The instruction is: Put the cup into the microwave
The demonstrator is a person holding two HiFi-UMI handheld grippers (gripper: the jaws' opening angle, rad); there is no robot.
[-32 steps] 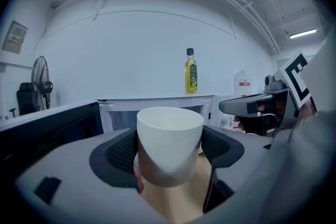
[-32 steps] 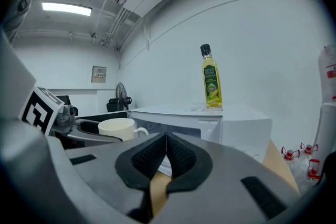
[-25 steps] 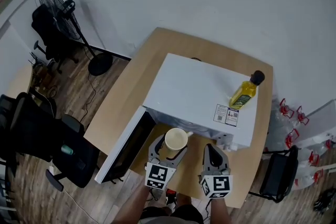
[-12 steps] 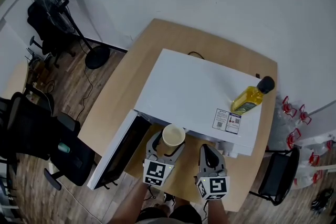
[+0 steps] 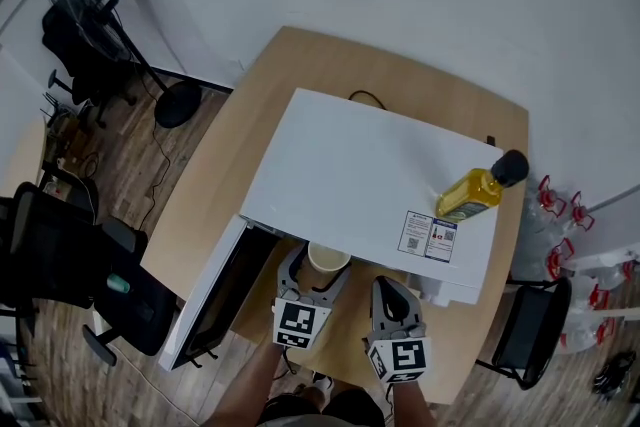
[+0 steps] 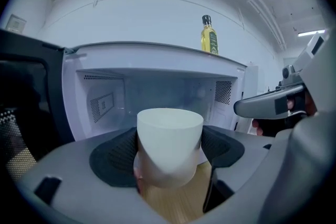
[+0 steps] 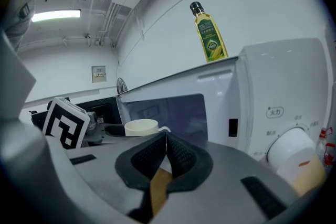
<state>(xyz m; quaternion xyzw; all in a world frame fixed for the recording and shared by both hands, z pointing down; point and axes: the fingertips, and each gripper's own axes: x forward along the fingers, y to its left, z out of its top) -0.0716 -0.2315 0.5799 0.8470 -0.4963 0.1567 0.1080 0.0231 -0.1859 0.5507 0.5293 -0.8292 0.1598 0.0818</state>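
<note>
A white cup (image 6: 169, 144) (image 5: 328, 259) (image 7: 140, 127) sits between the jaws of my left gripper (image 5: 314, 281), which is shut on it, right at the mouth of the open white microwave (image 5: 370, 183) (image 6: 157, 86). The cup stays upright and its rim is partly under the microwave's top edge in the head view. My right gripper (image 5: 390, 303) (image 7: 165, 157) hangs shut and empty to the right of the cup, in front of the control panel (image 7: 286, 113). The microwave door (image 5: 208, 299) swings open to the left.
A yellow oil bottle (image 5: 478, 187) (image 6: 209, 35) (image 7: 208, 34) stands on the microwave's top at the right. The wooden table (image 5: 250, 125) carries the microwave. Black chairs (image 5: 60, 255) and a floor fan (image 5: 100, 15) stand to the left, another chair (image 5: 535, 330) to the right.
The left gripper has carried the cup forward, from in front of the opening to the microwave's mouth. The right gripper moved forward with it, staying shut.
</note>
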